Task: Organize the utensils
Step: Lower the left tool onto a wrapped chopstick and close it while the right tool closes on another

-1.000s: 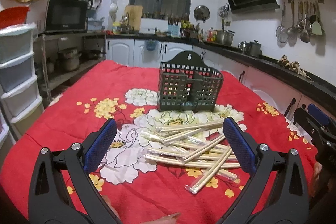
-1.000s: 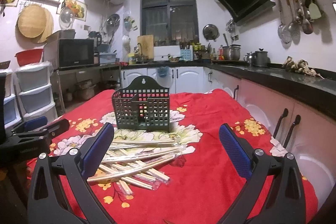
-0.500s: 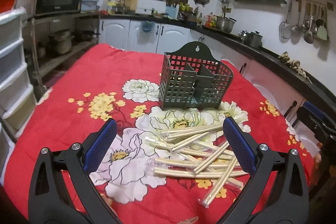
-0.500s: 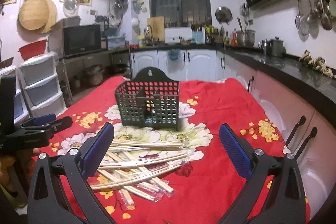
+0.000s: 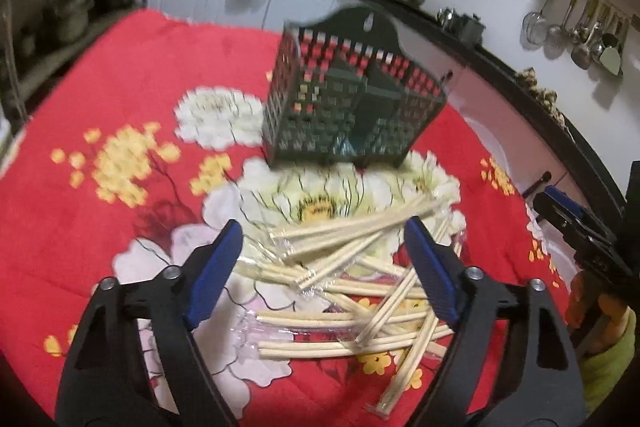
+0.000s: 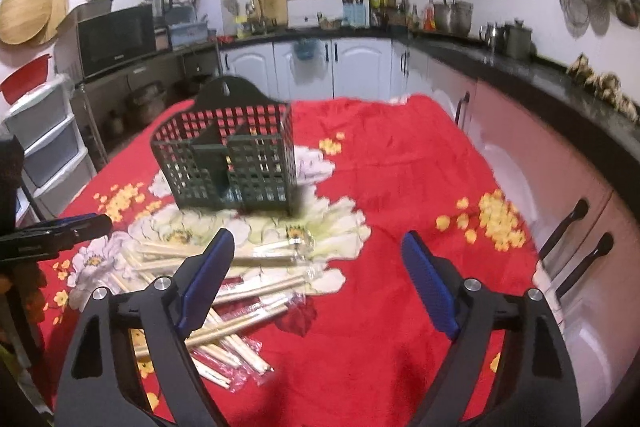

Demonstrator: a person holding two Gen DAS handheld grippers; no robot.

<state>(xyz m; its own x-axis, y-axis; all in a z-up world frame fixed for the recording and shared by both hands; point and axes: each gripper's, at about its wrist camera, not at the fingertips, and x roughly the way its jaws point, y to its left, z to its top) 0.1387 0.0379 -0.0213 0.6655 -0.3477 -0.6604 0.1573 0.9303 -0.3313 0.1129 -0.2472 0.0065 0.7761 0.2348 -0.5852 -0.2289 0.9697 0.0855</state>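
Left wrist cam first: the left gripper (image 5: 322, 247) is spread wide, holding nothing, hovering right over the pile of chopsticks (image 5: 352, 279). They're a loose criss-crossed heap on the red floral tablecloth (image 5: 132, 99), most of them in clear plastic sleeves. The dark green slotted holder (image 5: 352, 107) stands upright just past the pile, near it but not touching. So basically nothing's sorted yet. The frame is blurry, but I can't make out any chopsticks standing in the compartments, so I'd guess the whole job is still ahead. The other gripper pokes in at the right edge, off to the side of the heap.

Right wrist cam: the right gripper (image 6: 318, 255) is also wide apart and empty, over bare cloth to the right of the pile (image 6: 224, 279). The holder (image 6: 232, 163) shows its divider clearly here, and the compartments look empty. The left gripper's tip (image 6: 60, 233) comes in from the left, next to the heap.

What's in the way: the sticks overlap each other, so pulling out one will probably drag its neighbours, and the slippery sleeves won't help. The microwave (image 6: 116, 41), drawers and counter clutter are all well away from the table.
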